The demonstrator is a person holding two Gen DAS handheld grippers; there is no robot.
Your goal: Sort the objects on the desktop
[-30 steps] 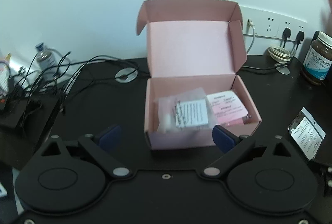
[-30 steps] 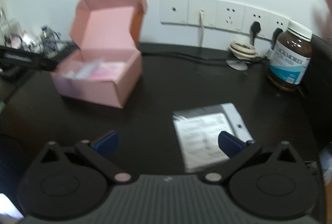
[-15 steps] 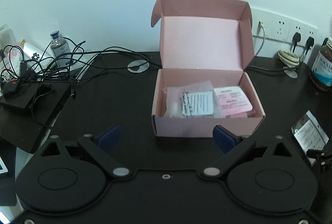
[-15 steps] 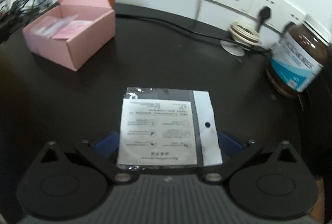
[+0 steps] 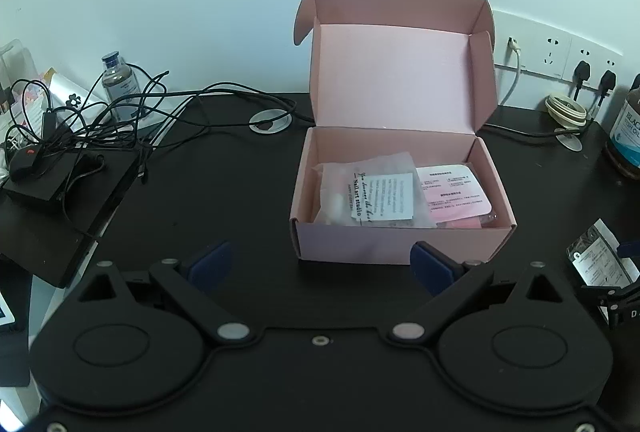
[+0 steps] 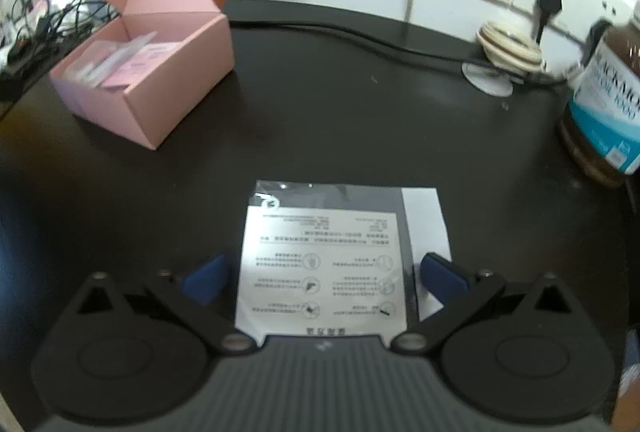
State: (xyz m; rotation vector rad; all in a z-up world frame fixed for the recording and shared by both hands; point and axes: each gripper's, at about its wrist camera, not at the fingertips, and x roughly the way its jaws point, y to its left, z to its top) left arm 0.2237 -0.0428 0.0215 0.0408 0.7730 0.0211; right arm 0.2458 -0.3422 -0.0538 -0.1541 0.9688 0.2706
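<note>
Hovering low over the black desk, the right gripper points straight ahead with its blue fingers spread wide on either side of a flat packet, which lies at the lower centre of the right wrist frame; whether the pads touch it I cannot tell. The packet's white label carries small printed pictograms, too blurred to read. The left gripper is level, its fingers also wide apart and empty, just in front of the open pink box at centre frame. A pouch inside reads "Nail art studio". At the right edge of the right wrist frame stands a brown bottle labelled "BLACKMORES".
</note>
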